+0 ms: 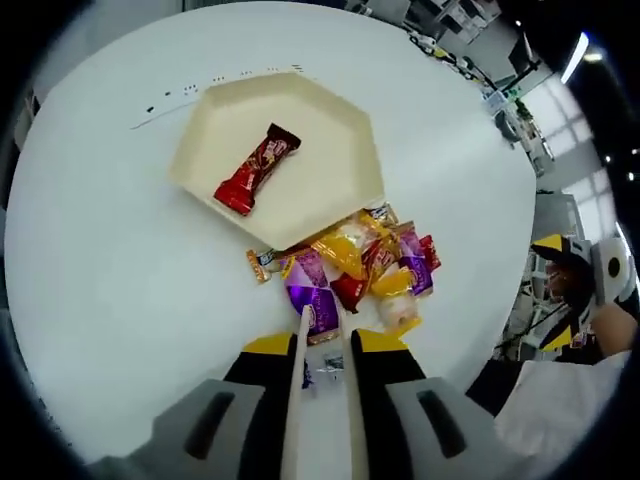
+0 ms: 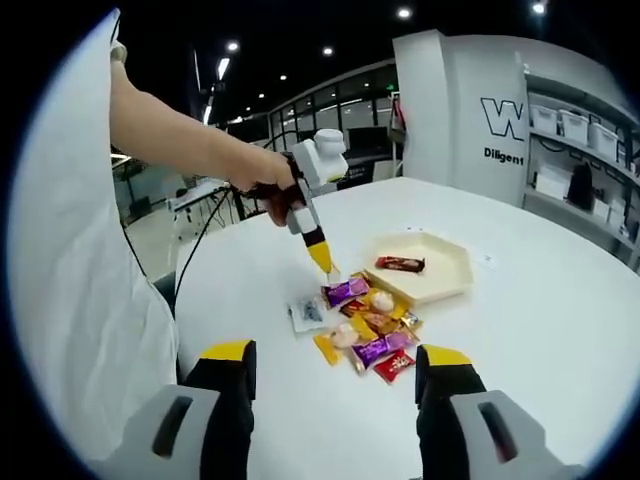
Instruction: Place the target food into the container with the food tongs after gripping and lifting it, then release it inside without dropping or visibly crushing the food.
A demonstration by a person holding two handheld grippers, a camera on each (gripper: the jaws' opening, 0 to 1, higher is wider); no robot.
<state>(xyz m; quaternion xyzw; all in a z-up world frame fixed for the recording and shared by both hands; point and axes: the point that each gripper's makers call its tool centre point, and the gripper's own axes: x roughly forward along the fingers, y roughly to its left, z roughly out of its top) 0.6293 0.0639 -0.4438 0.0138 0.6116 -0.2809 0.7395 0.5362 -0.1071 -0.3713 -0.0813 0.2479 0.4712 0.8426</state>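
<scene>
My left tongs (image 1: 322,322) are drawn nearly together, tips down at the near edge of the snack pile (image 1: 355,265), over a purple packet (image 1: 313,295); whether they already pinch its wrapper I cannot tell; the right gripper view shows them (image 2: 327,268) at the same packet (image 2: 347,291). The pile lies mid-tabletop, touching the near rim of the cream hexagonal tray (image 1: 215,125), where 1 red bar (image 1: 256,170) already rests. My right tongs (image 2: 335,372) hang spread wide and empty, well back from the pile. I judge the packet light, its foil slick and crinkly, the contents soft; I would take it across the middle of its width, with gentle pressure only.
</scene>
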